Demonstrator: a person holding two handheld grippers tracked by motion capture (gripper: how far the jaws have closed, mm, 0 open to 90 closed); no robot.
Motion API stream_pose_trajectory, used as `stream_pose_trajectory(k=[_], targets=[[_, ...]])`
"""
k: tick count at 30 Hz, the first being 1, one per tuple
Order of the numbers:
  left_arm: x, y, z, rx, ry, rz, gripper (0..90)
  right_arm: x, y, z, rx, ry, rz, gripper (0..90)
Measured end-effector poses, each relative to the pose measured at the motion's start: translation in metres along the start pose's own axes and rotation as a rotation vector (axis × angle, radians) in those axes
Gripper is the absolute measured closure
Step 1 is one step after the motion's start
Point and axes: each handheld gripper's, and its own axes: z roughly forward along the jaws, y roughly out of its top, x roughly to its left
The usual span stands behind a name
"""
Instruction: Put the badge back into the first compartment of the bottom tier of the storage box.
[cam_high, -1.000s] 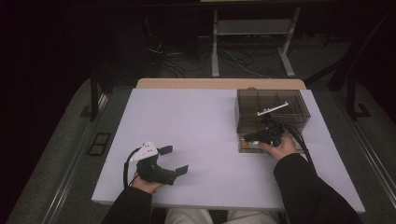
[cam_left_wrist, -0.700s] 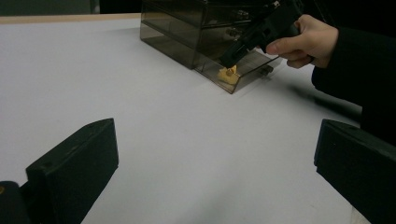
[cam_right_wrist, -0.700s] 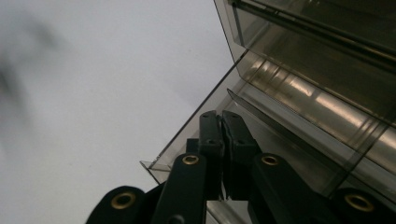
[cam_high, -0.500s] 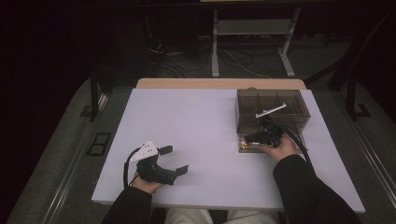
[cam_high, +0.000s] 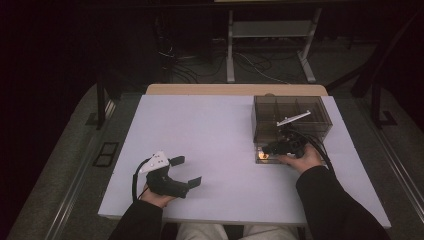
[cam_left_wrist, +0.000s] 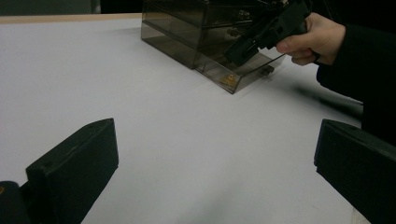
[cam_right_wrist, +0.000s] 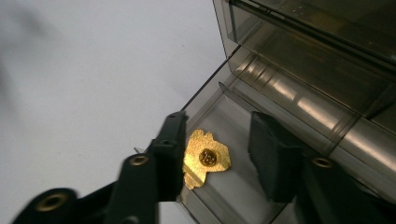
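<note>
- Gold pin (cam_right_wrist: 205, 157) lies flat in pulled-out drawer (cam_right_wrist: 243, 196) of smoky plastic organizer (cam_high: 290, 117), right side of table (cam_high: 210, 130).
- R gripper (cam_right_wrist: 217, 149): jaws just been opening, pin between them, pads apart from it – released.
- L gripper (cam_high: 187, 171): jaws wide, nothing in them, near front-left edge of table.

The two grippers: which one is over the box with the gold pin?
The right gripper. Its jaws, just opening, stand either side of the gold pin in the pulled-out drawer; the left gripper rests far off.
</note>
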Motion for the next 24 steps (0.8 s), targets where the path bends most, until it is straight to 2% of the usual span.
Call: stream_pose_trajectory(k=[2, 4, 8, 11, 13, 15, 24], targets=[[0.000, 0.000, 0.000, 0.002, 0.000, 0.002, 0.0, 0.000, -0.001, -0.003, 0.008, 0.025, -0.003, 38.9], [0.000, 0.000, 0.000, 0.001, 0.000, 0.001, 0.0, 0.002, -0.002, -0.007, 0.002, 0.067, -0.037, 28.4], [0.000, 0.000, 0.000, 0.000, 0.001, -0.001, 0.0, 0.006, -0.005, -0.016, -0.030, 0.108, -0.054, 18.7], [0.000, 0.000, 0.000, 0.001, -0.001, 0.002, 0.0, 0.009, -0.007, -0.022, -0.046, 0.122, -0.059, 10.9], [0.000, 0.000, 0.000, 0.001, -0.001, 0.002, 0.0, 0.010, -0.008, -0.027, -0.054, 0.140, -0.055, 10.6], [0.000, 0.000, 0.000, 0.001, -0.001, 0.002, 0.0, 0.011, -0.009, -0.030, -0.061, 0.139, -0.053, 0.4], [-0.001, -0.001, 0.001, 0.002, -0.001, -0.001, 0.0, 0.014, -0.019, -0.049, -0.072, 0.124, -0.043, 0.4]])
